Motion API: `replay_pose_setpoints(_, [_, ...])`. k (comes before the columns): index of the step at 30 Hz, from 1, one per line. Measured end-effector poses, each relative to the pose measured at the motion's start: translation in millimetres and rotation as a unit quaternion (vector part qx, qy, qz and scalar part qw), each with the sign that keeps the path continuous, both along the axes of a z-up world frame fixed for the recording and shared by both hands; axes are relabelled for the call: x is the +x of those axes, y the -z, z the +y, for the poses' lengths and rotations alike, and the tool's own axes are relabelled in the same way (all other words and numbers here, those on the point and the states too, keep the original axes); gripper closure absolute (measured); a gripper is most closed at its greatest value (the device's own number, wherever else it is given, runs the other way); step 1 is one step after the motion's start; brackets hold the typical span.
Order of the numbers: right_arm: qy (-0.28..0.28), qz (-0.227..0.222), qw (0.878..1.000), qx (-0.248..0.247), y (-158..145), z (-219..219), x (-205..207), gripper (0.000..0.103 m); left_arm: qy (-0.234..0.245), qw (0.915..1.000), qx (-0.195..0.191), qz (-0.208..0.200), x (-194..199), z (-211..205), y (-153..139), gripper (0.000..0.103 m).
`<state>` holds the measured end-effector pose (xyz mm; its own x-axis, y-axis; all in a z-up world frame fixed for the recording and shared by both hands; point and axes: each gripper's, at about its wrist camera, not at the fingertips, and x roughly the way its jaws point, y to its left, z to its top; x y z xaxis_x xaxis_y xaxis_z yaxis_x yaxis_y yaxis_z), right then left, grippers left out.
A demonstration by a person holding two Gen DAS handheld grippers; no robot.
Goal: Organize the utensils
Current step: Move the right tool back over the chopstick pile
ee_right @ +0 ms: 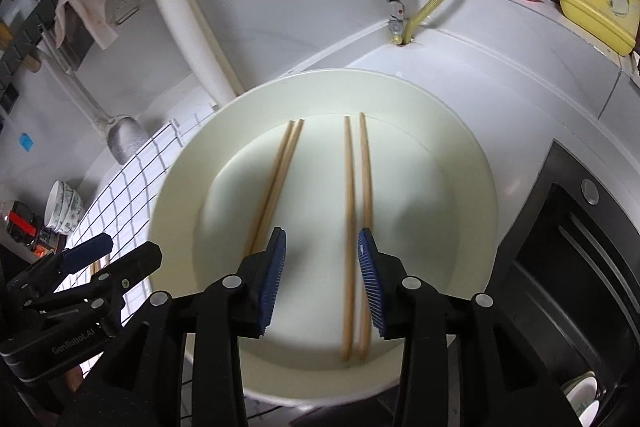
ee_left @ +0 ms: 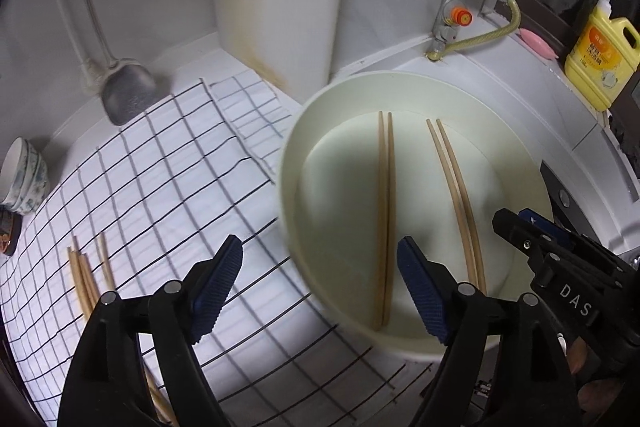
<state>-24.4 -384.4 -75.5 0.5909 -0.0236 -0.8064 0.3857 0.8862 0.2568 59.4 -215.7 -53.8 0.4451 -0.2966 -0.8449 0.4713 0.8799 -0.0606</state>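
**Both grippers open above the bowl**

The left gripper [ee_left: 320, 291] stands wide and empty. The right gripper [ee_right: 322, 279] is half open, holding nothing. Below them, two pairs of chopsticks [ee_right: 354, 211] lie in the bowl [ee_right: 476, 163]. More chopsticks [ee_left: 86, 277] lie on the cloth [ee_left: 160, 167].

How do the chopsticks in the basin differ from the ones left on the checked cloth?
The chopsticks in the basin lie as two tidy, separate pairs on the cream basin floor. The chopsticks on the cloth sit loosely bunched on the checked cloth, partly hidden behind the left hand-held gripper. Both sets look like plain light wood.
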Motion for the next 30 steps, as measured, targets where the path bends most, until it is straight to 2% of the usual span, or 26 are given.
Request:
replay_pose_setpoints(11, [-0.029, -0.011, 0.999, -0.006, -20, 49, -7, 0.06, -0.026, 0.9996, -0.011, -0.009, -13, 57, -16, 0.019])
replay_pose_setpoints(17, [-0.057, -0.011, 0.998, -0.015, -24, 85, -1, 0.057, -0.059, 0.9979, -0.022, -0.016, -17, 105, -22, 0.018])
replay_pose_setpoints(25, [-0.116, -0.01, 0.993, -0.018, -23, 144, 13, 0.053, -0.112, 0.9931, -0.023, -0.023, -16, 172, -17, 0.018])
replay_pose_setpoints(30, [-0.149, -0.009, 0.989, -0.017, -21, 179, 25, 0.051, -0.148, 0.9888, -0.02, -0.011, -10, 214, -7, 0.018])
